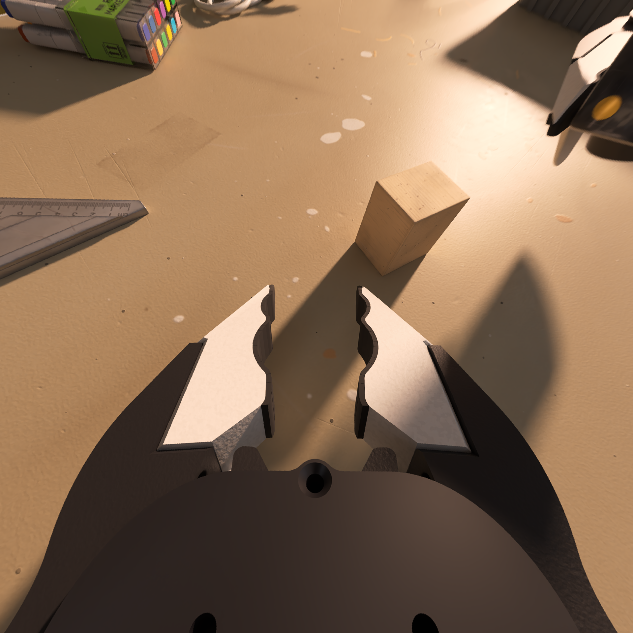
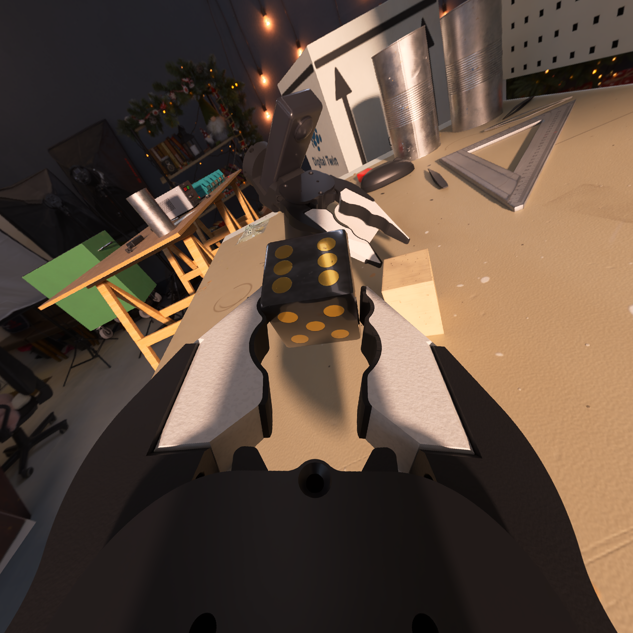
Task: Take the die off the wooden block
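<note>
The right gripper [image 2: 313, 294] is gripping the black die [image 2: 308, 291] between its fingertips, holding it in the air just left of the bare-topped wooden block [image 2: 411, 291]. I'd be lowering it gently onto open tabletop [image 2: 513, 411] before letting go. The left gripper [image 1: 315, 291] is hovering near the block, fingers apart and empty. Steel cans [image 2: 407, 99] are standing at the far edge, a workshop lying beyond.

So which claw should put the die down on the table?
The right claw, probably: it already grips the die above the table, clear of the wooden block. The left claw is open and holds nothing.
</note>
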Controlling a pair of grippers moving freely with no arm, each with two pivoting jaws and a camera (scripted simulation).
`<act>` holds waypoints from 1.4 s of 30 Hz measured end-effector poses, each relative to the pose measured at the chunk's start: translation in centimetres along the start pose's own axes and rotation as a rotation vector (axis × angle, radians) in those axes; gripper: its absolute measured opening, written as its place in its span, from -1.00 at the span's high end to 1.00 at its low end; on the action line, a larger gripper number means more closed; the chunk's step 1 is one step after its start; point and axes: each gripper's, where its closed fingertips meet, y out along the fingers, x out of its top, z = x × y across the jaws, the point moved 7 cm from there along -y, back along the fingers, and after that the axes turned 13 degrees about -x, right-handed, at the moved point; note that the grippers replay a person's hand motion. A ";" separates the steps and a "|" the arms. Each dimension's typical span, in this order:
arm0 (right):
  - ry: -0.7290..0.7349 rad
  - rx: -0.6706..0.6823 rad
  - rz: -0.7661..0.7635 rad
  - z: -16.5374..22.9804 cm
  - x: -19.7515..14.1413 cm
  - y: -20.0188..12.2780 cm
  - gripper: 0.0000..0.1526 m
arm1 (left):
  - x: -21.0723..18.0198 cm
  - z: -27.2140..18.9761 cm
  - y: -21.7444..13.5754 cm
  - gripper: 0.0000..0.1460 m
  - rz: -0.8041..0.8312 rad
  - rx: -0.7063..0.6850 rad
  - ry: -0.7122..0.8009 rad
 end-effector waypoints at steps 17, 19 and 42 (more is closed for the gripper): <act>0.033 0.034 0.060 -0.4 -0.3 -0.8 0.32 | -0.2 -0.3 0.7 0.34 0.063 -0.008 0.019; 0.037 0.033 0.066 -0.5 -0.4 -0.7 0.32 | -0.2 -0.2 0.5 0.34 0.045 -0.022 0.006; 0.025 0.140 0.066 1.7 0.8 -3.3 0.32 | 0.2 -0.2 -0.7 0.36 -0.076 -0.110 -0.031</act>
